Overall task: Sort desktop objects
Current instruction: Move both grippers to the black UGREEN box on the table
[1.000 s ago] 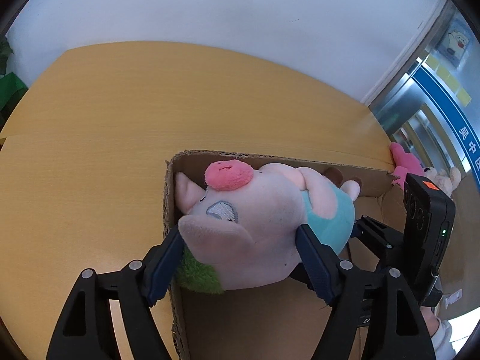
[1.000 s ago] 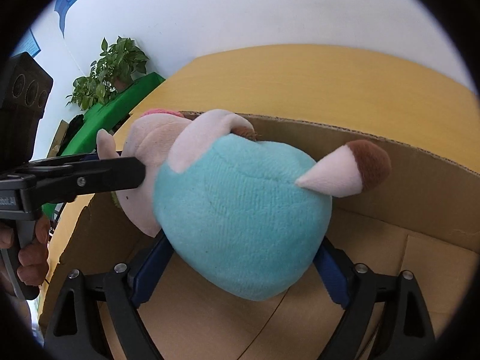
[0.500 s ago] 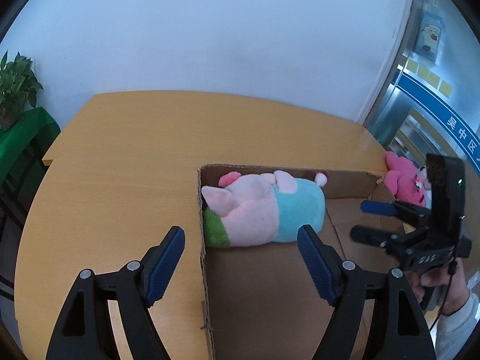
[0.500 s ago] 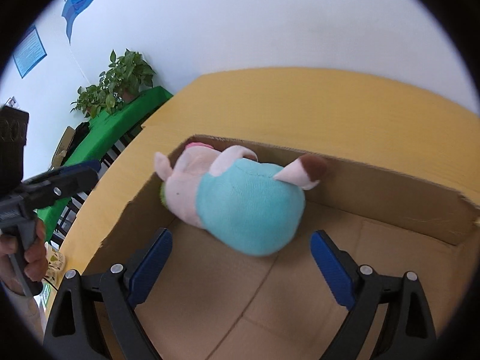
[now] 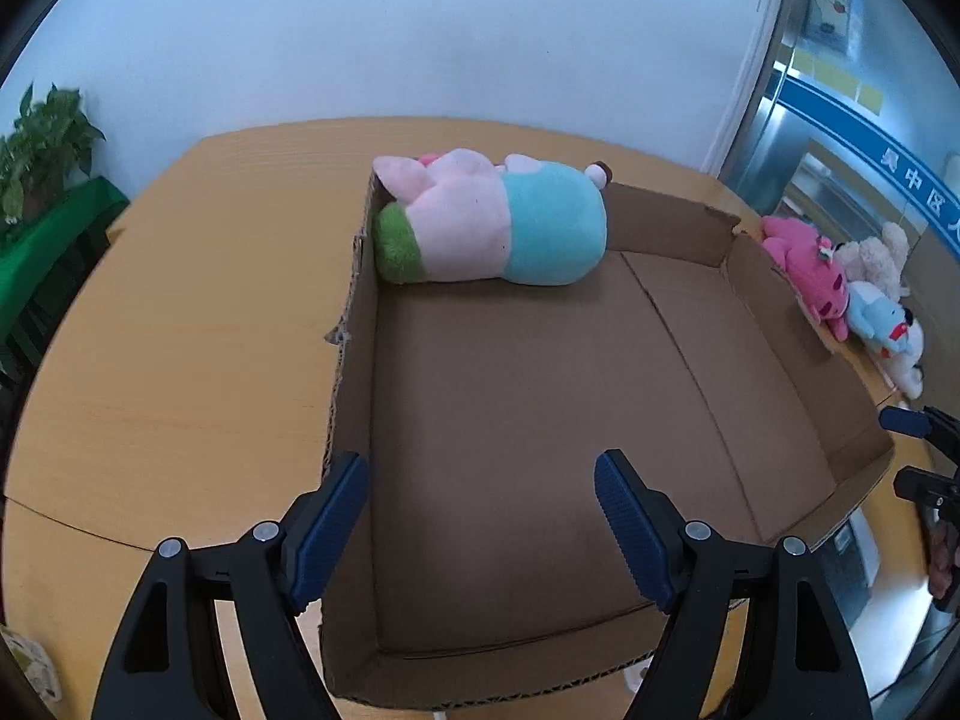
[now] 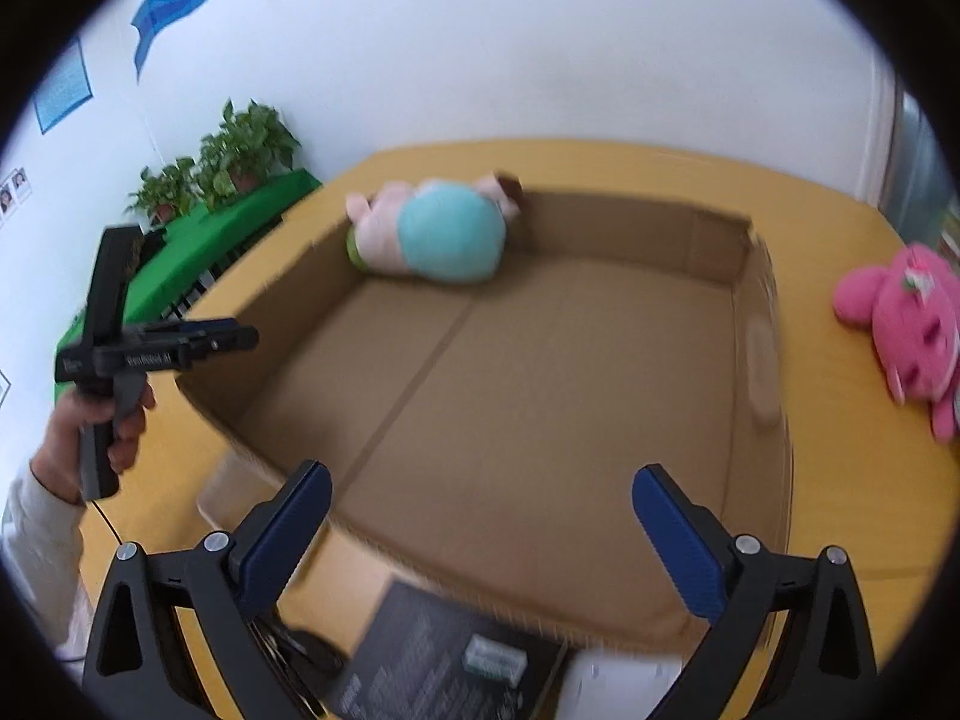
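Note:
A pink pig plush in a teal shirt lies on its side in the far left corner of a shallow cardboard box; it also shows in the right wrist view, inside the same box. My left gripper is open and empty, above the box's near left edge. My right gripper is open and empty, above the box's near edge. The left gripper also shows in the right wrist view, held at the box's left side.
The box sits on a yellow wooden table. A pink plush and other soft toys lie right of the box; the pink one shows in the right wrist view. A black box lies by the near edge.
Both grippers have let go of the pig plush, which now lies in the box's far corner. Both have opened and pulled back and up toward the near side.

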`<control>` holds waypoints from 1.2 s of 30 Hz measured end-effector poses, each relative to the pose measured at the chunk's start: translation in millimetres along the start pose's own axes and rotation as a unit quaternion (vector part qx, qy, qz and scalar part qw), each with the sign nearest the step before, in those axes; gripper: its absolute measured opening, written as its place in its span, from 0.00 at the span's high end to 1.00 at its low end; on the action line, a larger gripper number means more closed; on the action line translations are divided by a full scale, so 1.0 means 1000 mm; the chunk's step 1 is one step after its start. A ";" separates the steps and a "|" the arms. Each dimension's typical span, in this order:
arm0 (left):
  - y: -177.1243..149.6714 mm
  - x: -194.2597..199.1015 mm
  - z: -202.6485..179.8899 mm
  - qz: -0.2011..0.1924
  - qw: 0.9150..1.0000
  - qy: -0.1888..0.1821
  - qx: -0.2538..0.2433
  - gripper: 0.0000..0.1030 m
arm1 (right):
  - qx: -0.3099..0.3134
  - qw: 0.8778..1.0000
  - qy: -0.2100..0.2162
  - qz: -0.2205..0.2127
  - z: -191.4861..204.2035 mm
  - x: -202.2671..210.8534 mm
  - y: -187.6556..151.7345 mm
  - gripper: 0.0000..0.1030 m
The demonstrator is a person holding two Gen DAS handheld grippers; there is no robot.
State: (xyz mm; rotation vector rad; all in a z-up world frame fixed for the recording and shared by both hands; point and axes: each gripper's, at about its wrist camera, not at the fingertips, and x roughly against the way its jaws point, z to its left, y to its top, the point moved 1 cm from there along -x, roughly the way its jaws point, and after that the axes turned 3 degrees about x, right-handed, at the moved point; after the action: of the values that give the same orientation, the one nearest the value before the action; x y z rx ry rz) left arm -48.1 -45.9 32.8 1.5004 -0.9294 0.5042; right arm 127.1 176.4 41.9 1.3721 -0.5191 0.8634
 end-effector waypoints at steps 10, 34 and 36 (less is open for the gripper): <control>-0.009 0.001 -0.002 0.025 0.999 -0.023 0.014 0.25 | -0.015 0.999 -0.002 -0.035 -0.013 0.028 -0.027 0.02; -0.042 0.027 -0.116 0.035 0.990 -0.132 -0.040 0.24 | -0.002 0.994 0.108 -0.004 0.019 0.014 -0.112 0.02; -0.050 0.029 -0.132 0.019 0.991 -0.120 -0.062 0.21 | -0.020 0.996 0.085 0.003 0.006 0.011 -0.115 0.02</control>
State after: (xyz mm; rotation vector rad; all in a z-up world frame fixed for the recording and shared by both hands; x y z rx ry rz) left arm 35.2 71.1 46.6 1.4527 -1.1582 0.2915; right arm 224.0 176.3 -20.5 1.2476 -0.4074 0.9594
